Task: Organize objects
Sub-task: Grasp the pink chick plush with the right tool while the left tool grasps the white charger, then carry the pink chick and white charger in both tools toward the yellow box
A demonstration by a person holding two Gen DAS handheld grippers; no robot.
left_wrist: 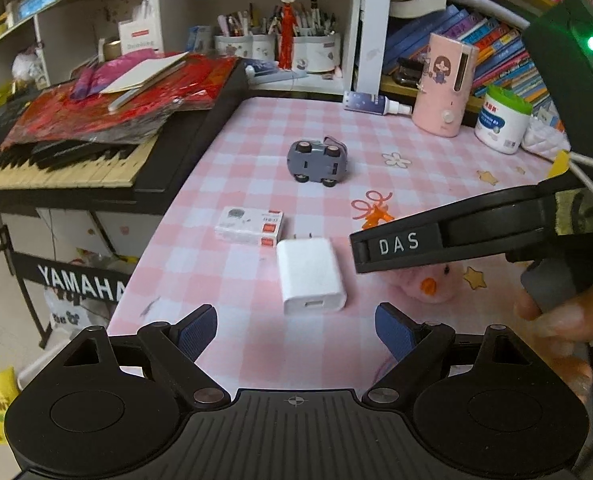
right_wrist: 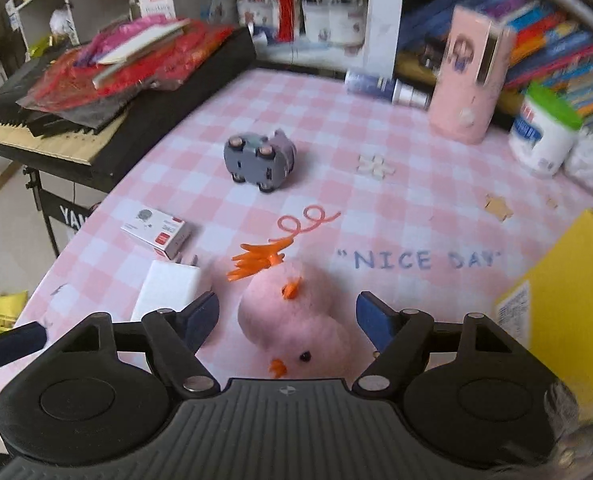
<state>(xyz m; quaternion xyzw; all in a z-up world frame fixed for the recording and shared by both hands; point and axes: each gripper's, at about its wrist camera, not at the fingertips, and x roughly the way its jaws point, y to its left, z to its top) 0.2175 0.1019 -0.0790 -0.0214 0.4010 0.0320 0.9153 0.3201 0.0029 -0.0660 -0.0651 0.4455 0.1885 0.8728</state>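
The left gripper (left_wrist: pixel 296 330) hovers wide open and empty just short of the white USB charger (left_wrist: pixel 310 276), which lies flat on the pink checked tablecloth (left_wrist: pixel 436 184). Just beyond the charger on its left lies a small staples box (left_wrist: pixel 250 225); farther beyond, a grey toy car (left_wrist: pixel 318 159) rests on its side with its wheels showing. To the right of the charger lies a pink plush chick (right_wrist: pixel 296 316). The right gripper (right_wrist: pixel 288 318) is also spread wide, one finger on each side of the chick and neither touching it. Well to the right of the charger stands a yellow box (right_wrist: pixel 568 288). A black keyboard (left_wrist: pixel 80 152) flanks the cloth beyond the charger's left.
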